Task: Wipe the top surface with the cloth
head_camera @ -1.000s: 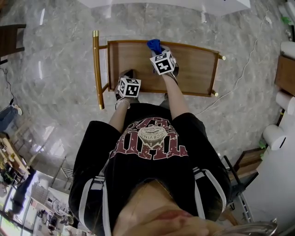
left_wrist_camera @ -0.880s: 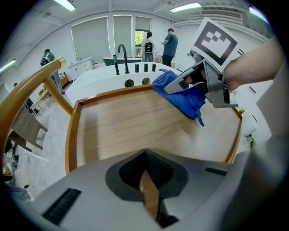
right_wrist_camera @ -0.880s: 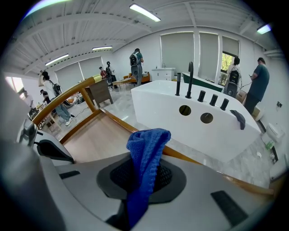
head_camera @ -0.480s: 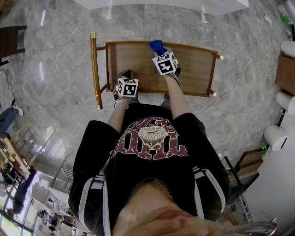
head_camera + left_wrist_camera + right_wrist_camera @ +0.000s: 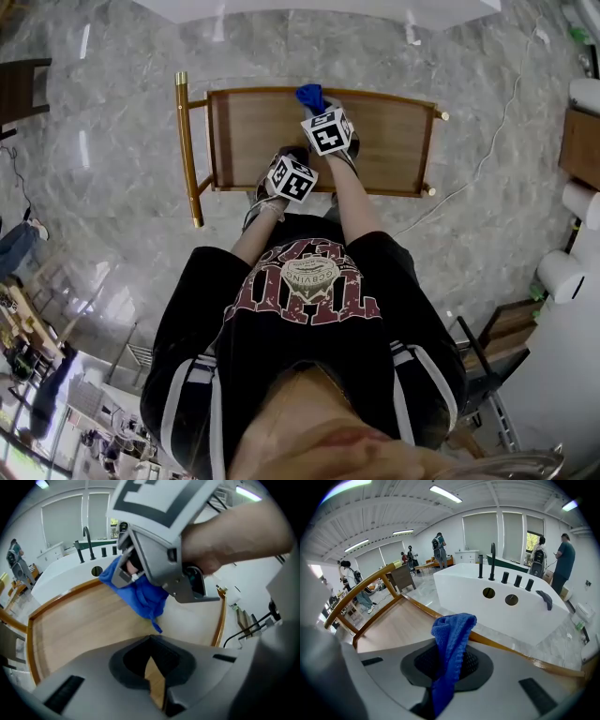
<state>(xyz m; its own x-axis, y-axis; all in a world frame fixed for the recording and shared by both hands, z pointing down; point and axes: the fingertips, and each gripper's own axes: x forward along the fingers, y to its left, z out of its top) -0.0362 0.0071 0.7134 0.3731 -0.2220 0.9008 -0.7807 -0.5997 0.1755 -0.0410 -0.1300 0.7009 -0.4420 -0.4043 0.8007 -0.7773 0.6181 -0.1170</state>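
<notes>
The top surface is a wooden tray top (image 5: 253,131) with a gold rim, straight in front of me. My right gripper (image 5: 316,101) is at its far edge, shut on a blue cloth (image 5: 310,95). That cloth (image 5: 450,644) sticks up from between the jaws of the right gripper (image 5: 440,691) and droops over. My left gripper (image 5: 292,153) hovers over the near edge, just left of the right arm. In the left gripper view the left gripper (image 5: 152,686) is shut and holds nothing, with the cloth (image 5: 140,595) hanging above the wood (image 5: 79,625).
A gold handle bar (image 5: 186,150) runs along the cart's left end. Beyond the far rim stands a white island (image 5: 501,606) with black taps. A cable (image 5: 487,159) trails on the marble floor at the right. Several people stand in the background.
My left gripper has moved right and a little forward, closer to the right arm. The right gripper with the cloth has stayed near the far edge.
</notes>
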